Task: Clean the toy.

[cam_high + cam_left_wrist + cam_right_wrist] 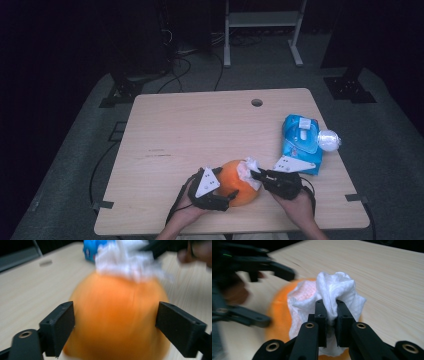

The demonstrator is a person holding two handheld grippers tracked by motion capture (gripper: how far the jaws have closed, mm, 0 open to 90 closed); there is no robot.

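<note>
Dark floor and black stands ring a pale wooden table (200, 130), and the work sits at its near edge, just in front of the person. Left gripper (220, 192) has its jaws spread wide around an orange ball (235, 187), one black pad (58, 326) against each flank of the ball (117, 322), so it is clamped on it. Right gripper (256, 174) comes in from the right with its jaws pinched nearly together on a crumpled white wipe (334, 293), pressed onto the top right of the ball (278, 312); the wipe (248, 170) drapes over the orange skin. Just beyond the right hand (295, 200) lies a blue wipes packet (300, 137) near the table's right edge, with a clear round thing (328, 140) touching its right side. Farther off, a small round hole (257, 102) marks the tabletop.
</note>
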